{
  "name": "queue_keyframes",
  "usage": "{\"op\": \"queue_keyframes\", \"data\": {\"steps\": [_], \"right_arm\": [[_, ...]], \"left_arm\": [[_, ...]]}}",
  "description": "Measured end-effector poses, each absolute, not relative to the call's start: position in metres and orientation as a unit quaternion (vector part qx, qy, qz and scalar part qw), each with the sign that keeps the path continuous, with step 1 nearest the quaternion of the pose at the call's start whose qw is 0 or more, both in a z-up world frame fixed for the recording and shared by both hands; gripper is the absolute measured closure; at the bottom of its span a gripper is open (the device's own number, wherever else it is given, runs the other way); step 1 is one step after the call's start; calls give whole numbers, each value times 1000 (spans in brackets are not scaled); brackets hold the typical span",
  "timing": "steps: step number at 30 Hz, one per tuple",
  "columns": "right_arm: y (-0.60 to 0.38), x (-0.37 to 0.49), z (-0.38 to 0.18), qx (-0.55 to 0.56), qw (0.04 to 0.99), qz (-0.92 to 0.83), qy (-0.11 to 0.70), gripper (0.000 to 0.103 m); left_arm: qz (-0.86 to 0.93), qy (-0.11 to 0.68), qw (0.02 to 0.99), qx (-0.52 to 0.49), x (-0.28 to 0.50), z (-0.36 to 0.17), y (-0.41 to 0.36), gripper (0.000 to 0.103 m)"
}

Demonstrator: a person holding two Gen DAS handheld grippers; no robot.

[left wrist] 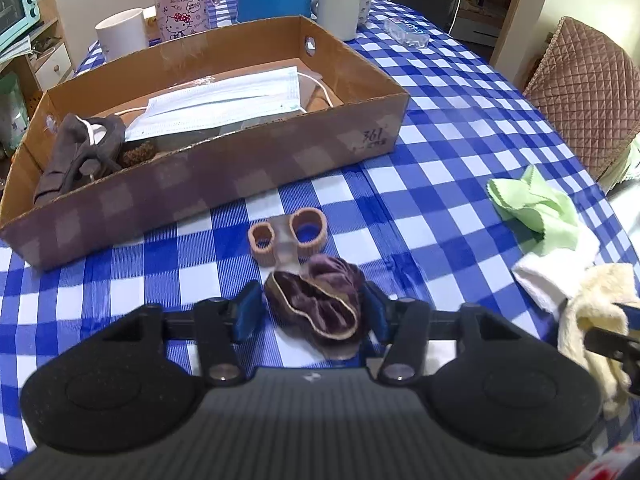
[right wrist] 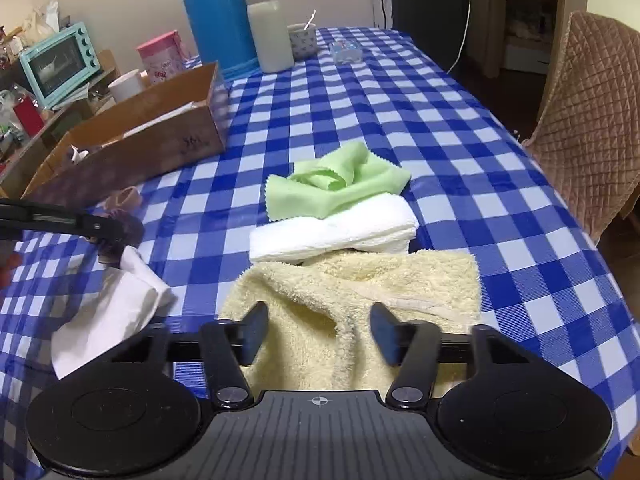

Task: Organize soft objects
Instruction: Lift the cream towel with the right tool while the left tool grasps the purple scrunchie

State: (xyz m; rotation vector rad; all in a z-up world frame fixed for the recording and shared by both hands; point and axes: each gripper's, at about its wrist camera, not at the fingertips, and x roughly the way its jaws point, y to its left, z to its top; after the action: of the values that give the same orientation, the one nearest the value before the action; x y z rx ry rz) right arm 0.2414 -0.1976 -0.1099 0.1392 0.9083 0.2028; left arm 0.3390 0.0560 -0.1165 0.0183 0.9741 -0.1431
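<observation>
A purple velvet scrunchie (left wrist: 316,304) lies on the blue checked tablecloth between the fingers of my left gripper (left wrist: 313,312). The pads stand close beside it, open, with a thin gap on the left. Just beyond it lies a beige two-ring piece (left wrist: 288,236). My right gripper (right wrist: 320,336) is open above a pale yellow towel (right wrist: 360,296), which lies slack under its fingers. A folded white towel (right wrist: 332,232) and a green cloth (right wrist: 336,188) are stacked beyond it. A cardboard box (left wrist: 224,172) holds a face mask (left wrist: 224,108) and a dark grey cloth (left wrist: 80,152).
A crumpled white cloth (right wrist: 116,304) lies left of the yellow towel. Behind the box stand a blue flask (right wrist: 216,12), a white bottle (right wrist: 268,28), a pink-lidded cup (left wrist: 180,4) and a white mug (left wrist: 122,34). A quilted chair (right wrist: 588,128) stands at the table's right edge.
</observation>
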Motion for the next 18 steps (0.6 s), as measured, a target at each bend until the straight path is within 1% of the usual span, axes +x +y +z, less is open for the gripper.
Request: {"op": "queue_keyframes", "data": {"steps": [1, 3, 7, 10, 12, 14, 18], "right_arm": [[-197, 239, -107, 66, 892, 97, 436, 39], [-196, 236, -102, 63, 895, 96, 432, 34], [-205, 229, -88, 77, 898, 98, 422, 28], [-218, 227, -81, 98, 899, 86, 418, 24], [-229, 226, -80, 112, 899, 77, 416, 18], [-240, 227, -82, 123, 898, 64, 418, 14], [-264, 231, -95, 171, 887, 38, 428, 10]], "left_arm": [[-70, 465, 882, 11, 340, -118, 56, 69], [-75, 462, 884, 16, 339, -119, 58, 78], [-78, 456, 886, 28, 332, -118, 63, 86], [-66, 455, 887, 37, 324, -114, 74, 87], [-56, 457, 887, 35, 318, -111, 85, 87], [-43, 459, 887, 35, 310, -108, 97, 87], [-15, 467, 884, 29, 300, -107, 119, 87]]}}
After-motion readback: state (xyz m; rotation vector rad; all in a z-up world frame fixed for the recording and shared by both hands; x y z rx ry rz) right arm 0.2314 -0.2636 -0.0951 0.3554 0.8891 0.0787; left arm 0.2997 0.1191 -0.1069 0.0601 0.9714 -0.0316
